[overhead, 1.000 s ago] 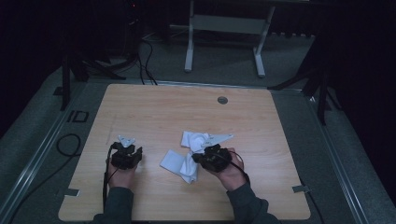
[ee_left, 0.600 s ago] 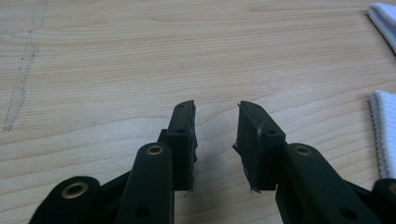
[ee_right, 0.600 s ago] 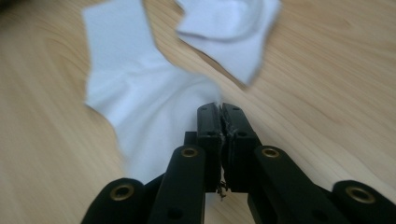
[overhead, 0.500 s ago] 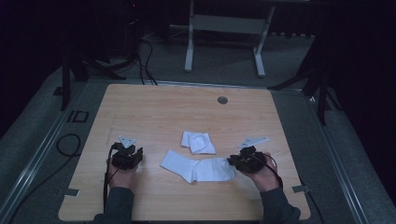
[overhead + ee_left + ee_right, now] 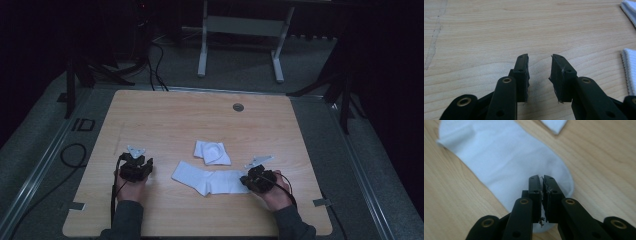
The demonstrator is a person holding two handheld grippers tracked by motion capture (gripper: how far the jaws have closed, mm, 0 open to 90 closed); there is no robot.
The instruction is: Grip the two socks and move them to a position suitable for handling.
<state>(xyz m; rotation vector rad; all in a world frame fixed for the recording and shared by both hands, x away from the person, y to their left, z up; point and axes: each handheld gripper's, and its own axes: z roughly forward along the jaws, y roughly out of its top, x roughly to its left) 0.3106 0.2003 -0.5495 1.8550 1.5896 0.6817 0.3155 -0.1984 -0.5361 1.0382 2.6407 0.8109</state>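
Two white socks lie on the wooden table (image 5: 165, 120). One sock (image 5: 210, 181) (image 5: 506, 160) is stretched flat across the near middle. The other, folded sock (image 5: 212, 152) (image 5: 554, 124) sits just behind it. My right gripper (image 5: 247, 181) (image 5: 542, 178) is at the flat sock's toe end. Its jaws have just been closing and now stand shut over the toe, with no fabric seen between them. My left gripper (image 5: 137, 161) (image 5: 539, 58) rests low on bare wood to the left, open and empty. In the left gripper view the flat sock's cuff (image 5: 630, 70) and the folded sock (image 5: 630, 6) lie at the right edge.
A round grommet hole (image 5: 238, 107) sits near the table's far edge. Bare wood stretches behind and to the left of the socks. Cables (image 5: 75, 152) lie on the floor at the left, and a grey metal stand (image 5: 240, 30) is beyond the table.
My right gripper has drawn the bunched sock out to the right, and it now lies flat; the gripper then sank towards the toe end. My left gripper stayed put.
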